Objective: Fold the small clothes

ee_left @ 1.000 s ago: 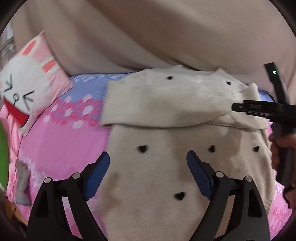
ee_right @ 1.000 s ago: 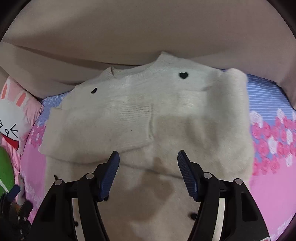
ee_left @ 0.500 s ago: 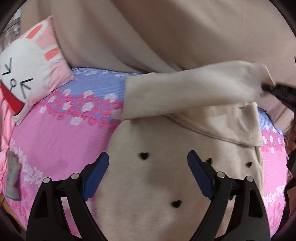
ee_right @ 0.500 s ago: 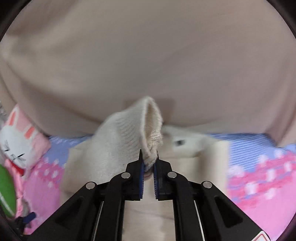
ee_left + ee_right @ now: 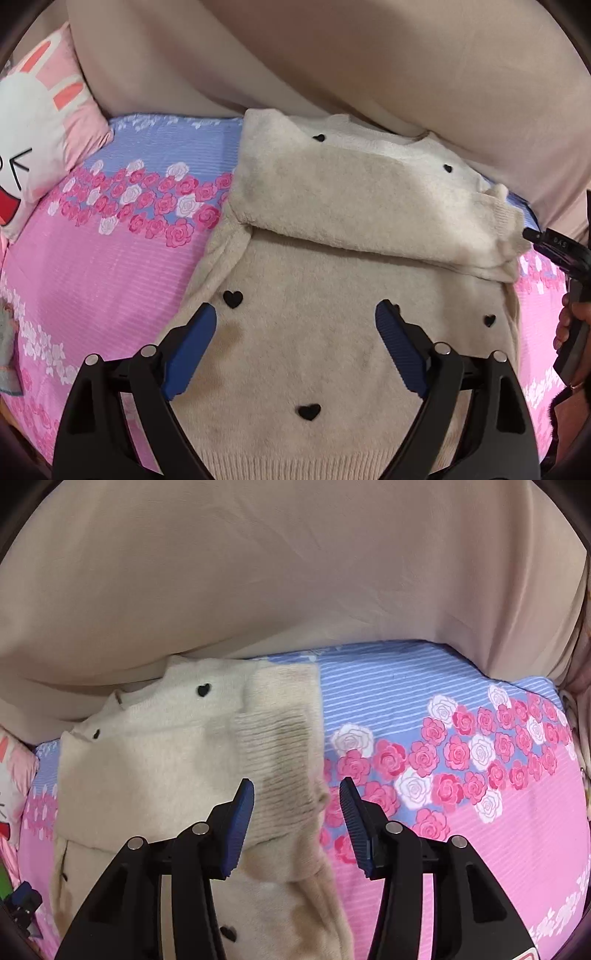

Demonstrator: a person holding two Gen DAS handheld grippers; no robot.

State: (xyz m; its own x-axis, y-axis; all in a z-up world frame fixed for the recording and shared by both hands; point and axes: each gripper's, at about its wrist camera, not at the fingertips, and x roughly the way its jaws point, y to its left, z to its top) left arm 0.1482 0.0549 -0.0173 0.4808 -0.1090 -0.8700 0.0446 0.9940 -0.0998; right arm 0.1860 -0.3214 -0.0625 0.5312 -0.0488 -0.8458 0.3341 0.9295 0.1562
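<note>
Sleeve cuff (image 5: 280, 753) now dropped, loose between opening right tool (image 5: 297, 801) tips.

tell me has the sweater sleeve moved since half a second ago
Yes. The sleeve was lifted up against the beige curtain; now it lies flat across the sweater, its cuff between the opening right hand-held gripper jaws.

I've pulled the sleeve (image 5: 280, 771) across the sweater (image 5: 332, 350) toward the right edge of the bed (image 5: 480, 849). My right gripper (image 5: 297, 816), pinching its cuff a moment ago, is opening and has let go.
</note>
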